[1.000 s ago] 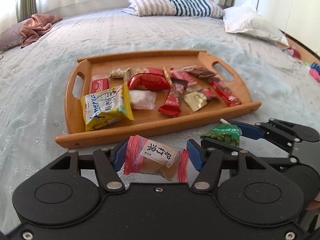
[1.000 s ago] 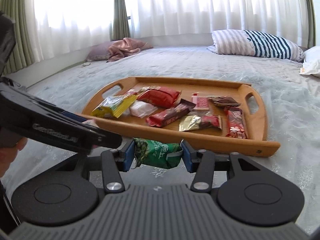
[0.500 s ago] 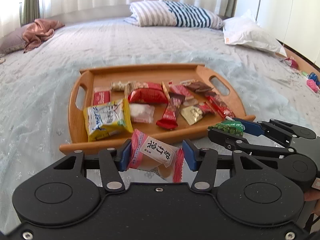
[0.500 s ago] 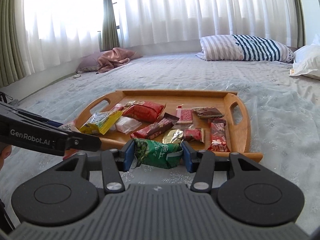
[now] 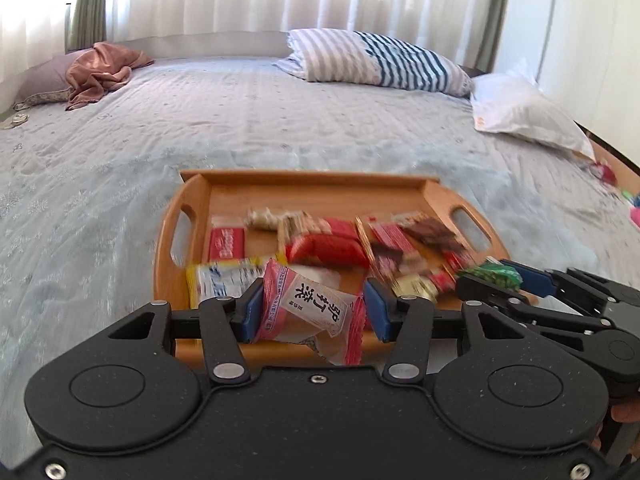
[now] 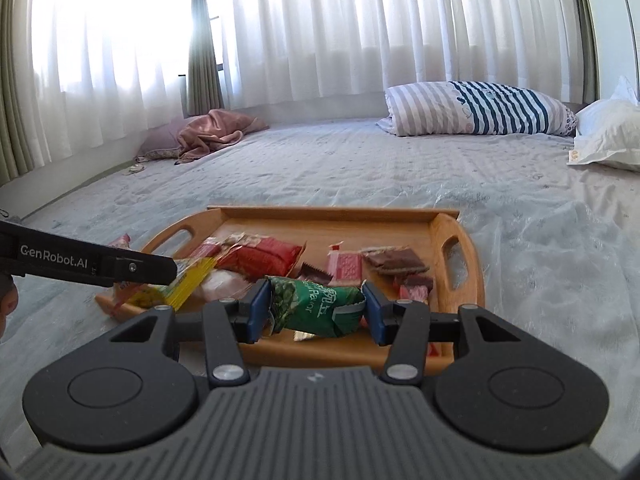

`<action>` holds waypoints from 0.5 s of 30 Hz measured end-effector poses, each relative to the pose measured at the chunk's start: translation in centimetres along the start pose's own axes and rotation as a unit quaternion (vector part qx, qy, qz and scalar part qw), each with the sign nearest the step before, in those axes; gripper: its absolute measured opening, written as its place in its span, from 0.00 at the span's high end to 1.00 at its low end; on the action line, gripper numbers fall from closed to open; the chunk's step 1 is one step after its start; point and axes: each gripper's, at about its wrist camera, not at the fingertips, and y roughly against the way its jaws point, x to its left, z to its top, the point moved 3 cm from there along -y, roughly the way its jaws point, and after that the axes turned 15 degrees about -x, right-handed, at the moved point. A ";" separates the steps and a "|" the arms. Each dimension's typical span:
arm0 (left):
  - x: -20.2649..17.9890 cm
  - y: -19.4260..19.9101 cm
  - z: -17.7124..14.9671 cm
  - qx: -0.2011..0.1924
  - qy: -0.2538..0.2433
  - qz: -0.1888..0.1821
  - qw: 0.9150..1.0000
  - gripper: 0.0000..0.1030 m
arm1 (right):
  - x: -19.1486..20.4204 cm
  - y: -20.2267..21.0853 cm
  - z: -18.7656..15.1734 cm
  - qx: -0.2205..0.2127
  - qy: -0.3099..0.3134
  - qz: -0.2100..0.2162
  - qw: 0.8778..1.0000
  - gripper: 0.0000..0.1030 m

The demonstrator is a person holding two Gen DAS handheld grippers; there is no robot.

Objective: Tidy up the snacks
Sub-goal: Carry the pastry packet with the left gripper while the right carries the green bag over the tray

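Left wrist view: left gripper (image 5: 313, 312) clamped on a pink snack packet (image 5: 310, 312), blue pads pressing both ends, packet raised over the near rim of the tray.
Left gripper's jaws: drawn in tight on the packet, wrapper crinkled between them.
Right wrist view: right gripper (image 6: 316, 312) clamped on a green snack packet (image 6: 316, 308), held level above the tray's near edge.
Seen from the left: right gripper (image 5: 500, 280) just to the right, green packet (image 5: 490, 274) pinched at its tip.
Seen from the right: left gripper's black arm (image 6: 88, 266) reaching in from the left edge, lettered in white.
Tray: wooden tray (image 6: 476, 280) with cut-out handles, flat on the bed (image 6: 440, 168).
On the tray: red packet (image 6: 260, 258), yellow packet (image 6: 192, 284), pink wafer bar (image 6: 344, 268), brown packet (image 6: 394, 260), smaller sweets crowded together; blurred in the left view.
Beyond: striped pillow (image 5: 376, 60) at the head of the bed, white pillow (image 5: 520, 114) to its right, crumpled pink cloth (image 5: 102, 74) at far left.
Backdrop: white curtains (image 6: 360, 32) over a bright window.
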 end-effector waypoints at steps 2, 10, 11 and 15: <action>0.6 -1.4 0.8 0.000 0.016 0.006 1.000 0.52 | -0.4 -1.4 0.6 0.005 -0.003 -0.004 1.000 0.49; 3.0 -7.4 3.6 -0.005 0.055 0.041 0.998 0.52 | -3.0 -8.0 1.7 0.029 -0.026 -0.034 0.999 0.49; 3.2 -8.3 3.8 -0.005 0.060 0.044 0.997 0.52 | -3.3 -8.8 1.7 0.031 -0.030 -0.040 0.998 0.49; 3.9 -11.4 4.4 -0.004 0.063 0.061 0.996 0.52 | -4.6 -11.9 1.3 0.041 -0.048 -0.061 0.996 0.49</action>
